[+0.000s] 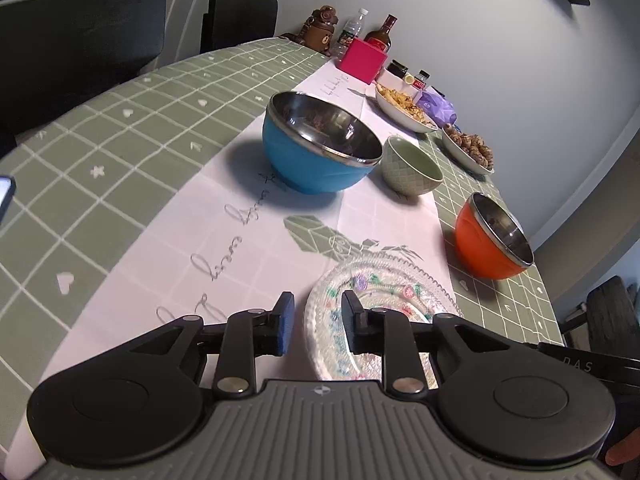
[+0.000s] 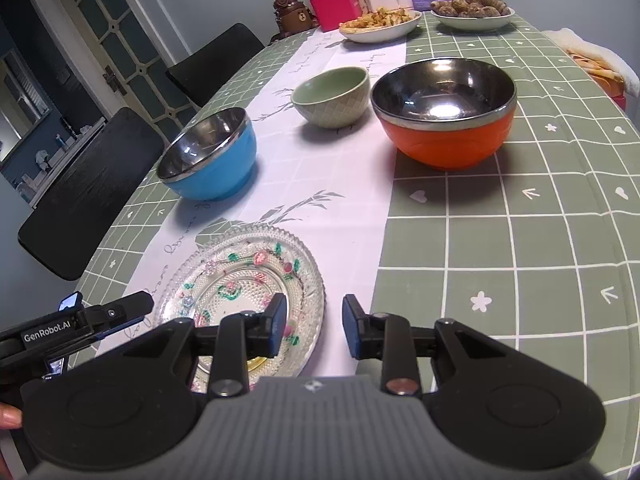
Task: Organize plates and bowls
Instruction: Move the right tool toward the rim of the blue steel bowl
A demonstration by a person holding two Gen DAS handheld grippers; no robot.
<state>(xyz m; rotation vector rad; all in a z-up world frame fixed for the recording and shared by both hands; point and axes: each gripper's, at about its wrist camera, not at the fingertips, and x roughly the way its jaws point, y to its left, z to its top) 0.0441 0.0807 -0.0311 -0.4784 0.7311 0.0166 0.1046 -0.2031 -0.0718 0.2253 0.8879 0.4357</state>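
Glass plate point(image 1: 384, 304) with painted flowers sitting on the white runner point(image 1: 248, 240) near the table's near edge, closest thing to both grippers. Left gripper point(image 1: 316, 322) hovering low over the plate's left rim, fingers spread with a clear gap, nothing pinched. Right gripper point(image 2: 314, 326) likewise spread and empty, above the plate's right rim, left finger point(image 2: 276, 324) over the glass, right finger over bare runner.

Blue bowl point(image 2: 210, 156) with a steel inside further along, straddling the runner's left border in the right wrist view. Small green ceramic bowl point(image 2: 332, 96) just beyond it on the runner, close to the blue one but whether touching, hard to say. Orange bowl point(image 2: 446, 112), also steel-lined, on the green checked tablecloth point(image 2: 520, 260) right at the runner's right border, just beside the green bowl.

Toward the far end of the table: white dish of fried snacks point(image 2: 380, 24), white dish of brown round things point(image 2: 474, 12), pink box point(image 2: 334, 8), brown bear figure point(image 2: 290, 12), bottles and jars bunched against the wall. Dark chairs point(image 2: 88, 192) along the table's left side.
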